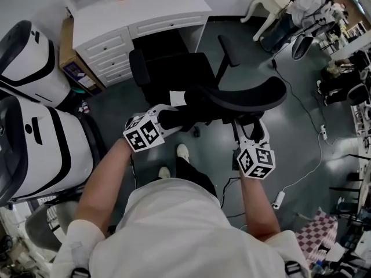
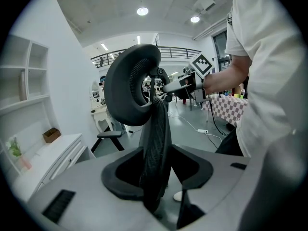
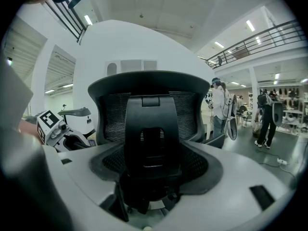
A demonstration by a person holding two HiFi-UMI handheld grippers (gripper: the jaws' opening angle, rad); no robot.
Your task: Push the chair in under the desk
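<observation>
A black office chair (image 1: 174, 68) stands facing the white desk (image 1: 145, 7), its seat at the desk's knee opening. The headrest (image 1: 243, 94) is on the side nearest me. My left gripper (image 1: 168, 117) is at the left side edge of the backrest. In the left gripper view that mesh edge (image 2: 156, 134) runs between the jaws of the left gripper (image 2: 156, 177), with gaps on both sides. My right gripper (image 1: 250, 126) is behind the backrest. Its jaws stand wide around the black centre spine (image 3: 151, 129), mesh showing on either side of the right gripper (image 3: 151, 177).
Two big white and black pod-shaped machines (image 1: 35, 143) stand close on the left. Cables and a power strip (image 1: 278, 200) lie on the grey floor at right. More chairs (image 1: 290, 33) and people are at the far right. A checkered cloth (image 1: 319, 230) is at the lower right.
</observation>
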